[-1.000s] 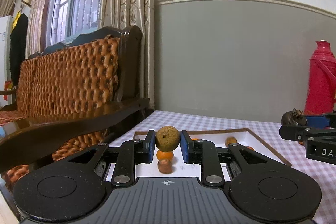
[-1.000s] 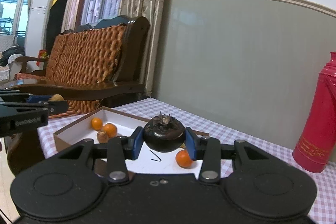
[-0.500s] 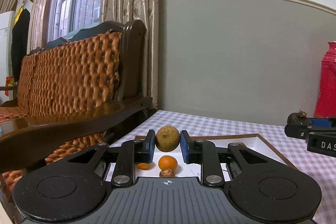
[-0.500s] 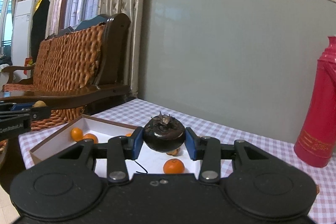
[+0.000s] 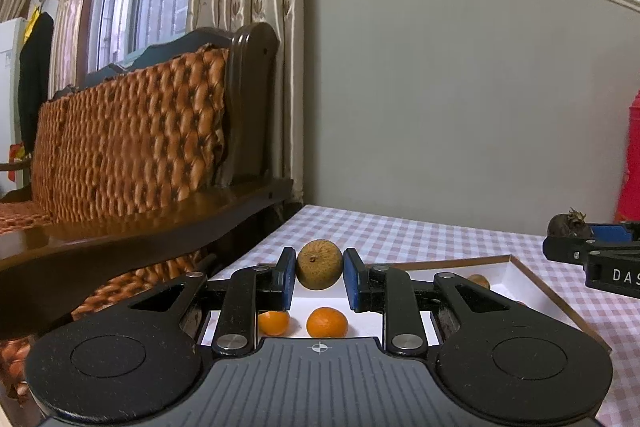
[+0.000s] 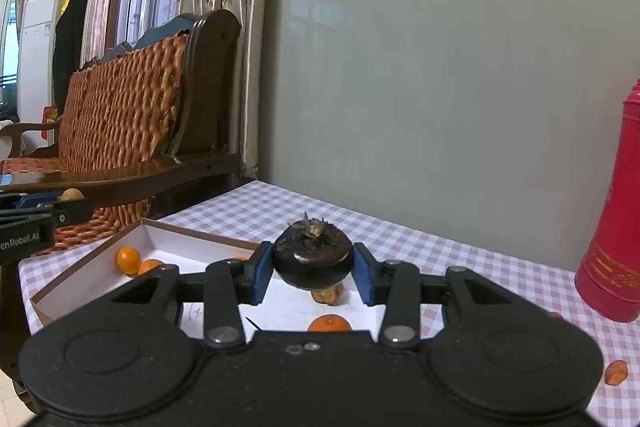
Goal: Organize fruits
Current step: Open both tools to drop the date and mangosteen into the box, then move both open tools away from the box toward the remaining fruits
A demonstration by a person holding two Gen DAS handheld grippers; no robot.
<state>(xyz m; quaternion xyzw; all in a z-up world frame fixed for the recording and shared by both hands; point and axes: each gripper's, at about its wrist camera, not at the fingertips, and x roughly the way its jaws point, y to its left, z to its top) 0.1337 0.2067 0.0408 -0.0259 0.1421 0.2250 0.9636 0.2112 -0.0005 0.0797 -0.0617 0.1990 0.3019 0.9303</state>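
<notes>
My left gripper (image 5: 319, 273) is shut on a small brownish-green round fruit (image 5: 319, 264) and holds it above the near left part of a shallow white box (image 5: 524, 283). Two oranges (image 5: 327, 322) lie in the box below it. My right gripper (image 6: 313, 269) is shut on a dark mangosteen (image 6: 313, 259) and holds it above the same box (image 6: 92, 267), over an orange (image 6: 329, 323) and a brown fruit (image 6: 328, 294). Each gripper shows at the edge of the other's view: the right gripper (image 5: 576, 233) and the left gripper (image 6: 60, 205).
The box sits on a pink checked tablecloth (image 6: 460, 259). A red thermos (image 6: 616, 227) stands at the right. A wooden sofa with a woven cushion (image 5: 132, 147) is close on the left. A piece of orange peel (image 6: 615, 371) lies on the cloth.
Both grippers have moved forward over the box with their fruits still held. The oranges in the box now sit closer under the fingers.
</notes>
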